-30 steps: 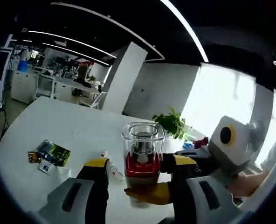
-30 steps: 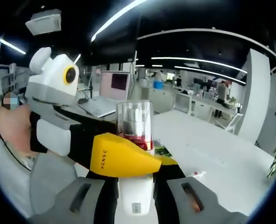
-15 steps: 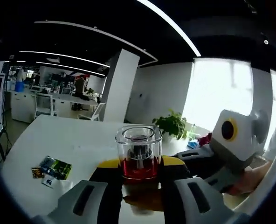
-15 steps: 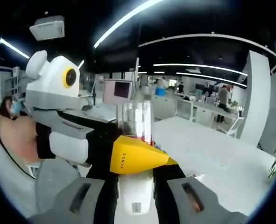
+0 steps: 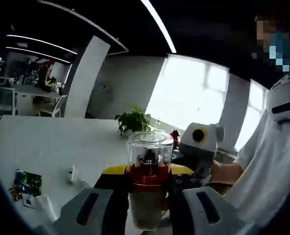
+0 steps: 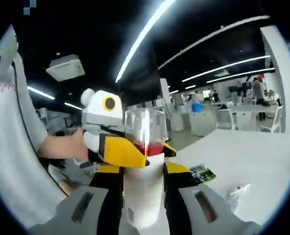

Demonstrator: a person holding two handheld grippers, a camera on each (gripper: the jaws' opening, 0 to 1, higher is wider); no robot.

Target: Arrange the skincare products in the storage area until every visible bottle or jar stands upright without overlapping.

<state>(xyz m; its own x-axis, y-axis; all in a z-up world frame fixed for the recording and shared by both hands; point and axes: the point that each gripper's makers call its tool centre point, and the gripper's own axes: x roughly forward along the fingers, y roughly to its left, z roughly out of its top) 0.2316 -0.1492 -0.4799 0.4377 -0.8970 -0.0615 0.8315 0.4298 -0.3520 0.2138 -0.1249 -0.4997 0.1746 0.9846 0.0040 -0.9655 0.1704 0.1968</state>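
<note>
A pump bottle (image 5: 147, 188) with a pale, opaque cylindrical body, a red collar and a clear, hard, squarish cap over its dark pump head stands upright between both grippers, held up above the white table (image 5: 42, 142). In the left gripper view the left gripper (image 5: 146, 196) pinches the bottle at the collar, its black and yellow jaws pressed against both sides. In the right gripper view the right gripper (image 6: 143, 183) clamps the smooth pale body of the bottle (image 6: 144, 188) lower down, jaws tight on either side, while the left gripper (image 6: 116, 147) crosses from the left, held by a person's hand (image 6: 76, 145). On the matte tabletop lie a small white tube (image 5: 71, 174) and, well apart from it, glossy green and dark sachets (image 5: 23, 183). A leafy potted plant (image 5: 132, 121) stands at the table's far edge near bright windows.
</note>
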